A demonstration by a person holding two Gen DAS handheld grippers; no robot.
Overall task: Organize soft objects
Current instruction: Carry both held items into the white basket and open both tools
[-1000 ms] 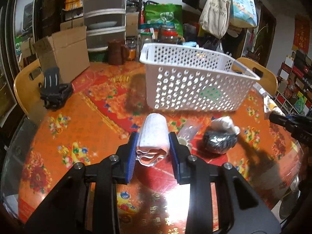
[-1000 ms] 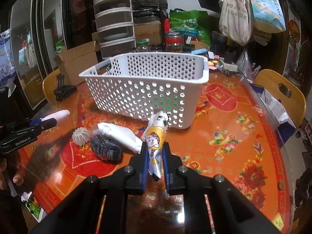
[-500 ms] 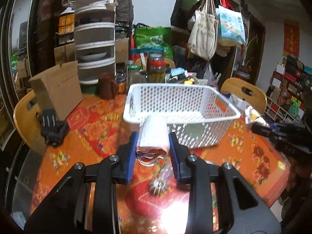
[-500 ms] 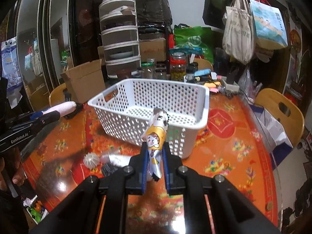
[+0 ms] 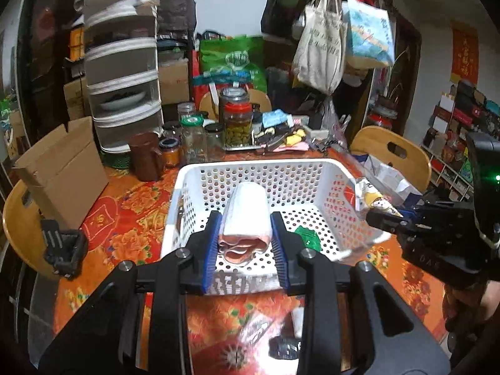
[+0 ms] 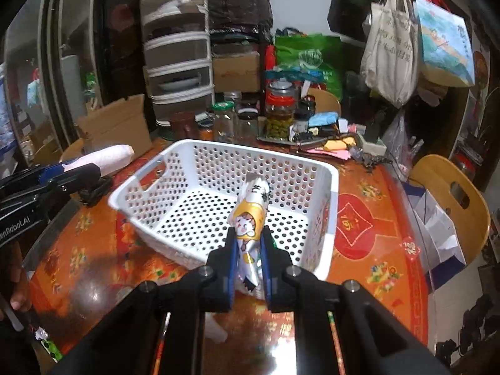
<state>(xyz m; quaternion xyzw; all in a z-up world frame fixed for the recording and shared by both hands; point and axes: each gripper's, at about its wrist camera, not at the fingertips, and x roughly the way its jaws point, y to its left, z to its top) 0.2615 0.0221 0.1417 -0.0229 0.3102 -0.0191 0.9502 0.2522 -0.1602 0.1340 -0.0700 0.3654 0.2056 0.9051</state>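
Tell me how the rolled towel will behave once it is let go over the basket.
The towel probably yields: the left gripper pinches its folded end between the pads. It looks light, jutting forward without sagging. Being a roll, it may loosen or roll a little on the basket floor, though the walls should stop it.

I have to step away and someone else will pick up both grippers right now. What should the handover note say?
Left gripper: shut on the rolled white towel, held above the white basket.
Right gripper: shut on the cartoon snack packet, at the basket's near edge.
Basket: no soft items inside yet.
On the table in front of the basket: a dark bundle, a white spiky ball and a white piece, all blurred.
Done: both items picked up.
Left: drop both in, then likely fetch the rest.
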